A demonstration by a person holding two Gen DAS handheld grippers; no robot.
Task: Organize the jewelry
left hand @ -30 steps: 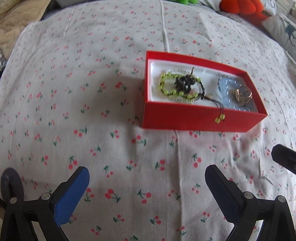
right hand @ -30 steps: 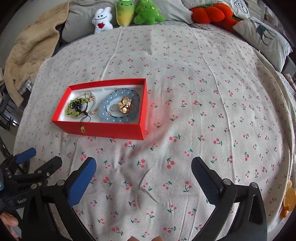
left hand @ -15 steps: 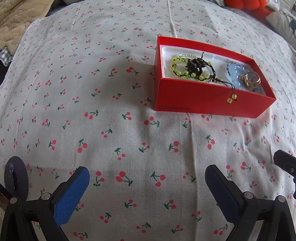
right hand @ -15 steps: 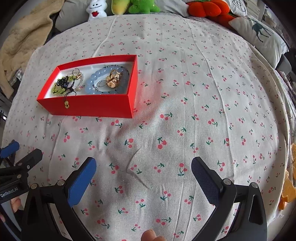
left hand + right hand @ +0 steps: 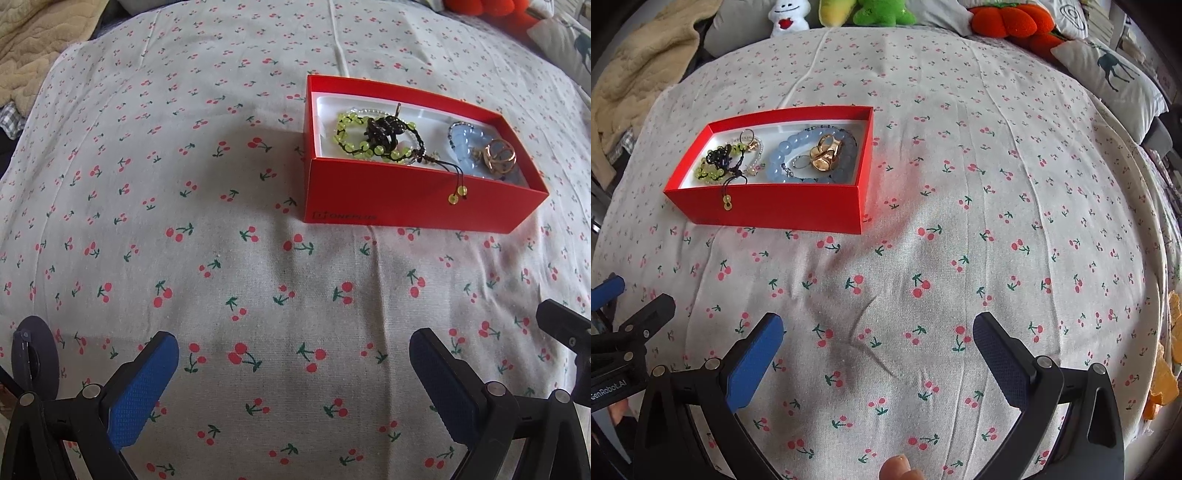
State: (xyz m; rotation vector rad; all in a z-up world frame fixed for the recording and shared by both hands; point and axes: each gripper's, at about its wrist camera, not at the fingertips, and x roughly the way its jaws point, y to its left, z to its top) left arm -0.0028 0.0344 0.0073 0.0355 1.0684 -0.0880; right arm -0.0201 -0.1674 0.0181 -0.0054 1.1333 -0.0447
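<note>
A red box (image 5: 406, 201) (image 5: 775, 206) sits on the cherry-print bedspread. It holds a green-bead bracelet with a black knotted cord (image 5: 373, 138) (image 5: 718, 160), a pale blue bead bracelet (image 5: 467, 147) (image 5: 809, 157) and gold rings (image 5: 498, 157) (image 5: 823, 153). Two green beads on the cord hang over the box's near wall. My left gripper (image 5: 293, 373) is open and empty, well short of the box. My right gripper (image 5: 877, 354) is open too, to the right of the box and nearer me.
Plush toys (image 5: 882, 9) and an orange plush (image 5: 1008, 20) line the far edge of the bed. A deer-print pillow (image 5: 1108, 74) lies far right, a beige blanket (image 5: 635, 70) far left. A fingertip (image 5: 897, 467) shows at the bottom of the right wrist view.
Both cameras have dropped and drawn nearer, so the red box looks larger. Neither gripper's opening changed, and the jewelry has not moved.
</note>
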